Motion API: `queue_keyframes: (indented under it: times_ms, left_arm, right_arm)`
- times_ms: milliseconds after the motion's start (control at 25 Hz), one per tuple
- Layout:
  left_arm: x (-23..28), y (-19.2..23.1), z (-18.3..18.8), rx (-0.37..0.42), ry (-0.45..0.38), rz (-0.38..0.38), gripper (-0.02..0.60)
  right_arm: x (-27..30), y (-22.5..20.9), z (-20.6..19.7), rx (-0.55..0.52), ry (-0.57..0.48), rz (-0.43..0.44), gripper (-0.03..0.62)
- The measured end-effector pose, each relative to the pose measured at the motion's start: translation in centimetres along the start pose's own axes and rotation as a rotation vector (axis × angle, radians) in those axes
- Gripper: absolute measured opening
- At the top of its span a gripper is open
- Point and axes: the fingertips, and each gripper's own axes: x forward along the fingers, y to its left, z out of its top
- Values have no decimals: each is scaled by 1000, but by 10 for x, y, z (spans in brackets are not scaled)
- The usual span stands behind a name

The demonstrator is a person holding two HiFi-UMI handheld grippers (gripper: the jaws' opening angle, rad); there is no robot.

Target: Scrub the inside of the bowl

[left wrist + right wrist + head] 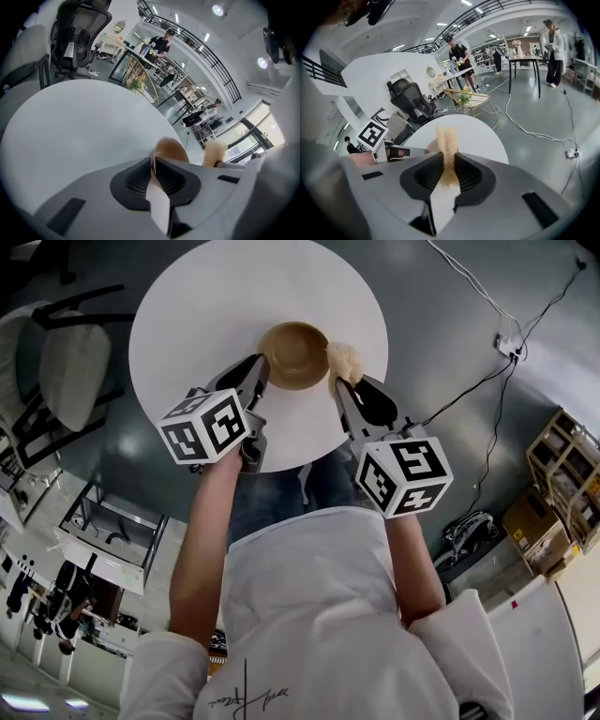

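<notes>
Clamping, left tongs (pixel 153 176): narrow, on rim of brown round wooden bowl (pixel 292 354)
Pinching, right tongs (pixel 449 168): beige fluffy scrubber (pixel 344 359), just beside bowl
Carrying, round white desk (pixel 187 315): bowl

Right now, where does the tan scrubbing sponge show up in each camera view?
Head view: sponge just right of the bowl, in the right gripper.
Left gripper view: sponge right of centre, beside the bowl.
Right gripper view: sponge dead centre, clamped between the jaws.
Shared landmark: the round white table.

A black mesh office chair (pixel 78 35) stood beyond the round white table (pixel 187 324); a power strip (pixel 511 346) lay on the grey floor (pixel 441 324).
</notes>
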Motion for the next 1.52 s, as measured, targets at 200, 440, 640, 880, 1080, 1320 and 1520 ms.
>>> queue_keyframes:
  times_ms: [200,440,640,880,1080,1320,1520]
  left_arm:
    - [1,-1,3,4,-3,4,26]
    - [3,0,4,10,6,14,20]
    - [4,1,5,0,7,20,17]
    - [5,-5,8,3,7,11,17]
    - [6,-4,9,-3,5,15,17]
    - [7,-4,9,-9,3,18,17]
    - [9,-4,11,-6,6,28,17]
  right_arm:
    - [11,-9,-5,-32,35,-23,88]
    - [18,-19,-6,-67,66,-40,88]
    - [23,-20,-9,-95,88,-34,88]
    - [26,-20,-12,-126,108,-33,87]
    - [29,-20,-14,-141,130,-24,87]
    - [30,-22,-13,-142,133,-20,88]
    - [29,-22,-14,-141,138,-17,89]
